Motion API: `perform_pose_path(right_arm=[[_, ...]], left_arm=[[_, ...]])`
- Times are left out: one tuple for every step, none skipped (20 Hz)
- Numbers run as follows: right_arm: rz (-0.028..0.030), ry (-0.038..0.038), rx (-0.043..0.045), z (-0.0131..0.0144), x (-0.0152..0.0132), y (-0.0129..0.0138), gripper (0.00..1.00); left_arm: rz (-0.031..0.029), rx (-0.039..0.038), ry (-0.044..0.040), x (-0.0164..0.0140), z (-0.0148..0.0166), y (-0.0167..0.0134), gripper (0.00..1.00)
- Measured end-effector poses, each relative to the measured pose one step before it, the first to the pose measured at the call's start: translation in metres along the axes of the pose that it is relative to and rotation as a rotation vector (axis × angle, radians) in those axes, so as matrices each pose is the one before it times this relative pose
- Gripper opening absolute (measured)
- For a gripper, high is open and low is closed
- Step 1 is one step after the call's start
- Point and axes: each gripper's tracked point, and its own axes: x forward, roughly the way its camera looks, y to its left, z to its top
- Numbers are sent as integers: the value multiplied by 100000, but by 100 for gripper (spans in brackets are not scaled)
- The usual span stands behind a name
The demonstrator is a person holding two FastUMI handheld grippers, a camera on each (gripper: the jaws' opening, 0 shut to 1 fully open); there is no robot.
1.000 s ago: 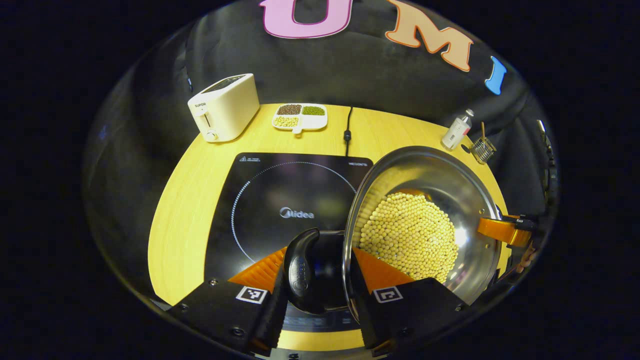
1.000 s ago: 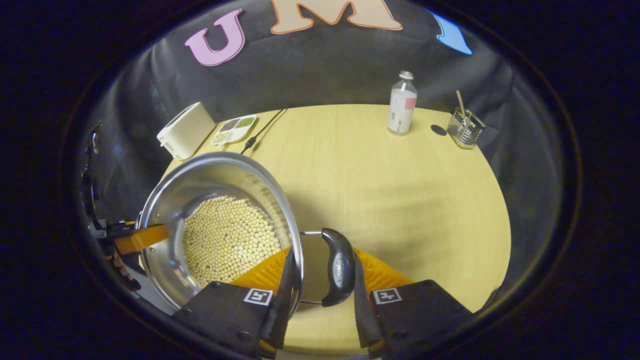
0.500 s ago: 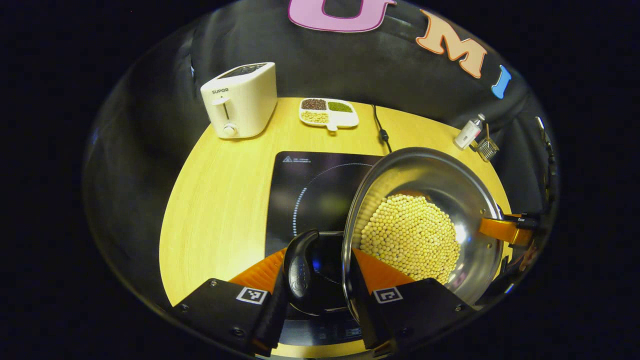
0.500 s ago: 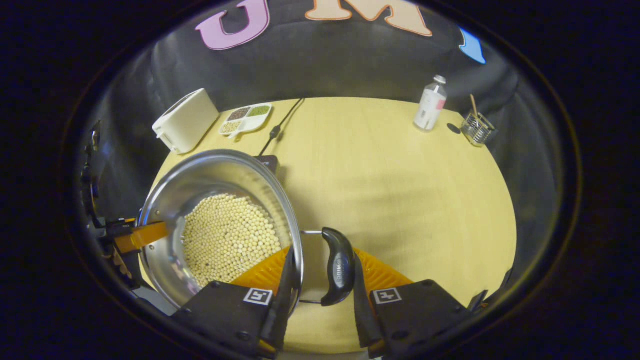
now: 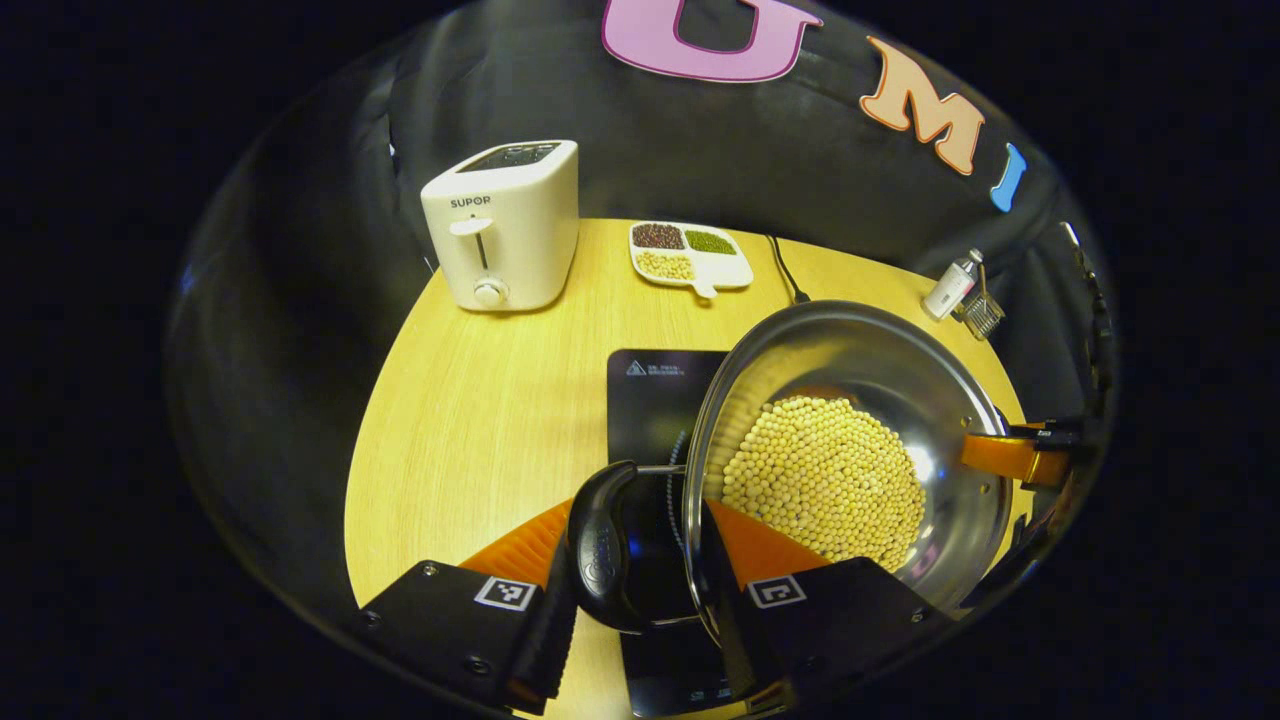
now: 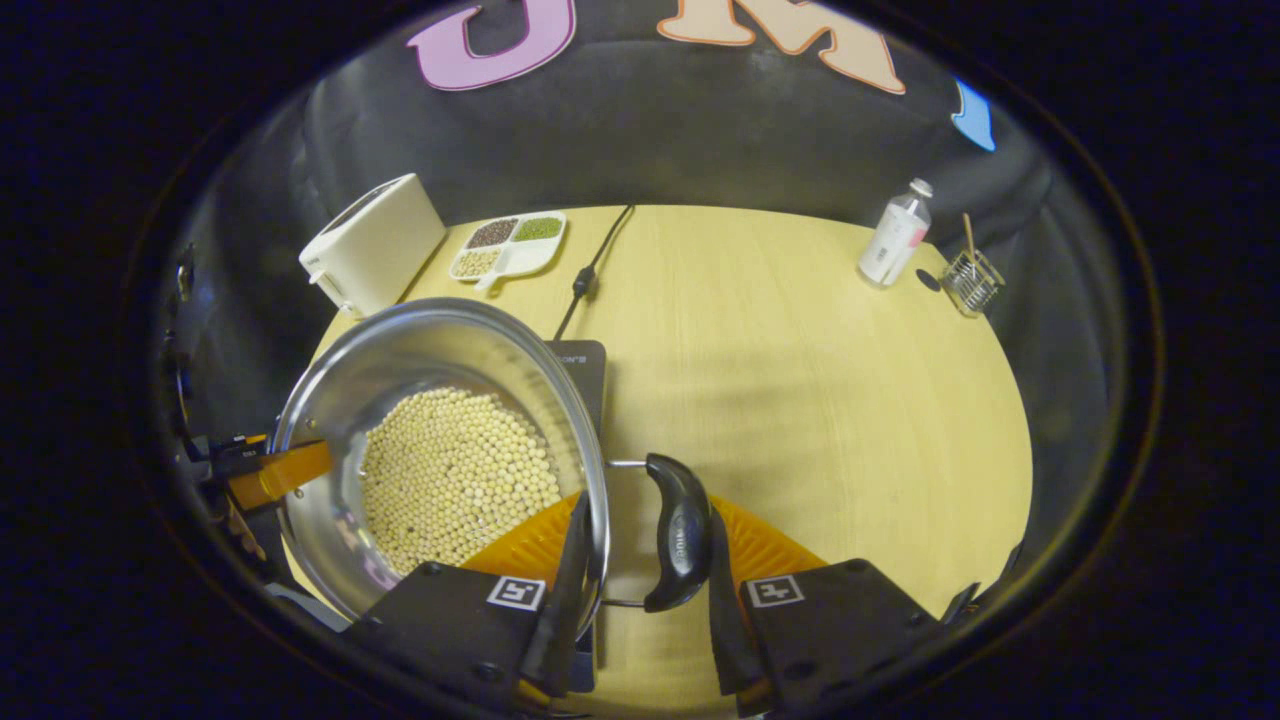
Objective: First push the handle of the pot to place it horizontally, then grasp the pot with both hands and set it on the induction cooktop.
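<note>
Beans [image 5: 822, 478] could spill if either gripper slips, since the pot [image 5: 940, 400] hangs over the cooktop [image 5: 655, 395] with the left gripper [image 5: 634, 590] and right gripper [image 6: 640, 590] jaws each closed across a side handle [image 5: 598, 545] and rim.

a: how many pots are you holding?
b: one pot [image 5: 850, 440], with two black handles; one handle [image 5: 600, 545] sits between your left gripper's fingers, the other handle [image 6: 680, 530] between your right gripper's fingers.
a: and ahead of your grippers?
b: one cooktop [image 5: 655, 400] under the pot, one toaster [image 5: 505, 225], one divided dish [image 5: 690, 255] with three heaps of beans, one bottle [image 6: 895, 235], one wire holder [image 6: 972, 282], one cable [image 6: 590, 265].
a: beans in the pot?
b: too many to count.
</note>
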Motion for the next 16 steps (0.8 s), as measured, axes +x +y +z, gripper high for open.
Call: perform_pose_path(right_arm=[[-432, 441, 720, 104, 193, 300, 54], [-1124, -732, -478, 318, 154, 146, 54], [-1091, -514, -1261, -81, -117, -47, 53], [-770, -757, -626, 159, 26, -7, 54], [-486, -468, 190, -23, 31, 88, 54], [-224, -418, 229, 80, -23, 17, 54], [21, -511, -175, 8, 119, 48, 54], [138, -761, -391, 110, 90, 35, 54], [105, -490, -281, 77, 52, 29, 58], [-54, -391, -103, 123, 72, 61, 58], [-170, -846, -375, 44, 234, 211, 59], [-65, -1236, -1207, 134, 133, -9, 55], [172, -1241, -1475, 179, 37, -93, 55], [267, -621, -978, -144, -129, 30, 55], [182, -409, -316, 8, -34, 60, 55], [141, -246, 193, -85, -150, -26, 55]], left_arm=[[388, 1451, -693, 111, 355, 349, 62], [-200, 372, -469, 181, 150, 223, 62], [-302, -68, -1282, 197, 298, 152, 62], [-230, 140, -865, 176, 73, 95, 62], [-116, 182, -458, 17, 14, -3, 61], [-117, 73, -821, -73, 109, 29, 61], [-94, -110, -743, 48, 125, 19, 63], [-51, -145, -535, 74, 10, -34, 62], [-118, -79, -464, 23, 122, 27, 62], [-65, 64, -267, 69, -55, -11, 63], [16, -104, 541, 29, -80, -8, 62], [-7, -542, -448, -109, 55, -38, 63], [-102, -707, -307, 48, 41, -48, 63], [-119, -763, -276, 24, -66, -93, 63], [-113, -805, -704, 35, 161, -55, 63], [-9, -960, -88, -70, -131, -87, 63]])
